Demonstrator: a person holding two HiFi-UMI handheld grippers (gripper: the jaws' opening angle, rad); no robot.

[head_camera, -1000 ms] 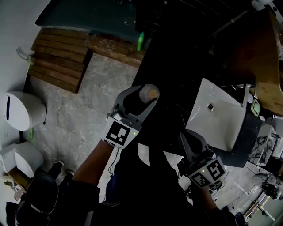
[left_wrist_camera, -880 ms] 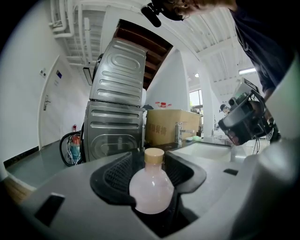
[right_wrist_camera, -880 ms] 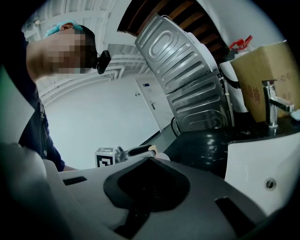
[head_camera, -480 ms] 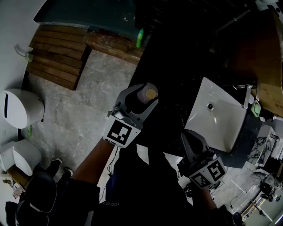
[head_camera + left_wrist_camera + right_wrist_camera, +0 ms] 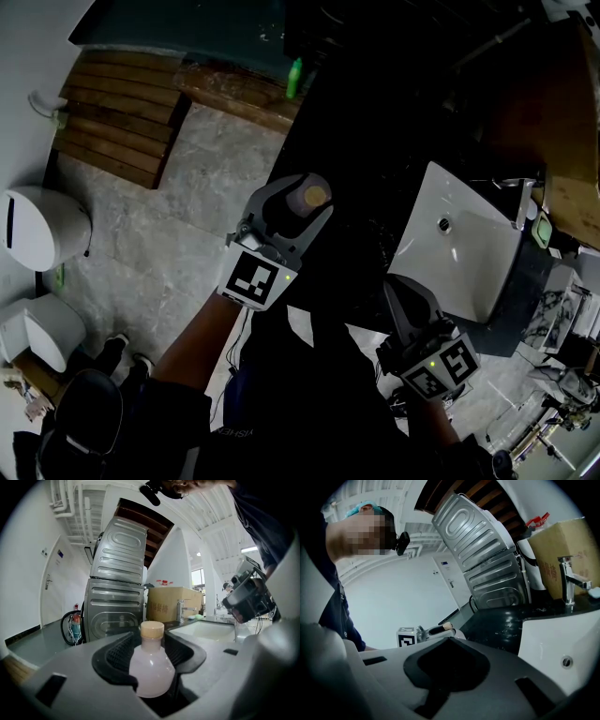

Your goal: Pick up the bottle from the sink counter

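A small pale bottle [image 5: 309, 199] with a tan cap is held in my left gripper [image 5: 302, 201], off the edge of the black sink counter [image 5: 366, 141] and over the floor. In the left gripper view the bottle [image 5: 151, 667] stands upright between the ribbed pads, the left gripper [image 5: 152, 644] shut on its round body. My right gripper [image 5: 401, 292] hangs lower right, near the front corner of the white sink [image 5: 469, 253]. In its own view the right gripper [image 5: 449, 639] is shut with nothing in it.
A chrome faucet [image 5: 520, 202] stands at the sink's far side. A green bottle [image 5: 294, 80] sits at the counter's far end by a wooden platform [image 5: 122, 122]. A white toilet [image 5: 37, 230] is at the left. A metal appliance [image 5: 117, 597] and cardboard box [image 5: 171, 603] stand behind.
The left gripper keeps its hold on the bottle in almost the same place. Only the head view shifts slightly. The right gripper stays put.
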